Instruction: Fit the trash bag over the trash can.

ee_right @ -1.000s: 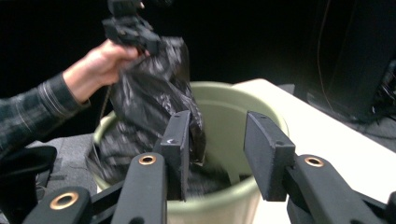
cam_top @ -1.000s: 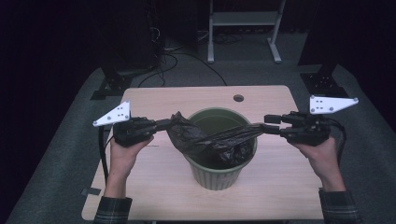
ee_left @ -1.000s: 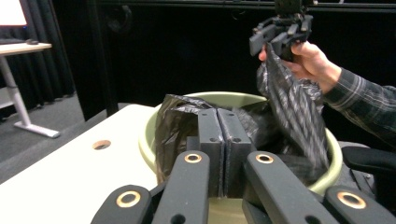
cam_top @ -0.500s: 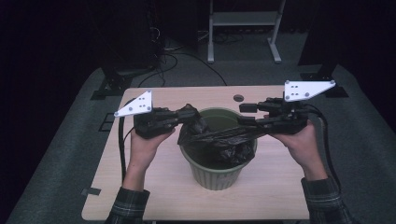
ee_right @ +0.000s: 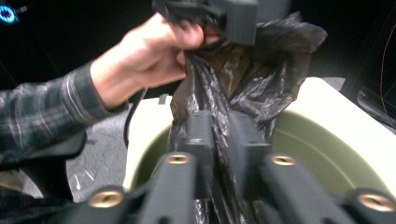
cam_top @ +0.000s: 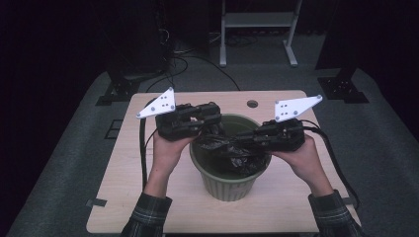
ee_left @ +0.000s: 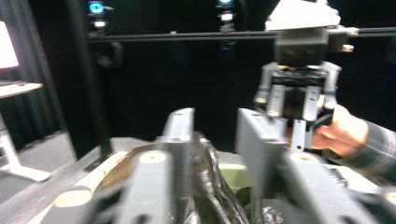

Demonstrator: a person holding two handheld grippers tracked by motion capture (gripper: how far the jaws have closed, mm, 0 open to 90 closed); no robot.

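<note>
Since a second ago both hands have drawn inward from the sides of the green bin [cam_top: 228,170] and now meet over its mouth, gathering the black bin bag [cam_top: 232,150] that was stretched between them into a crumpled bunch above the opening.

The left gripper [cam_top: 210,118] sits at the bin's far-left rim. Its jaws have just been opening: in the left gripper view they stand partly apart, with a fold of the bag [ee_left: 208,177] lying against the inner face of one jaw, loose rather than pinched. The right gripper [cam_top: 247,139], over the right side of the rim, has just been closing, and in the right gripper view its jaws are clamped tight on a twisted neck of the plastic [ee_right: 219,116].

The bin stands upright near the middle of the wooden table [cam_top: 123,197], and the bag hangs partly inside it, partly bunched above the rim.

By the look of it, the work of lining the bin is at an early-to-middle stage: the bag is at the bin, yet its mouth is not spread open, and no edge is folded over the rim. Opening it, draping it round the rim and pushing the body down inside all seem left.
</note>
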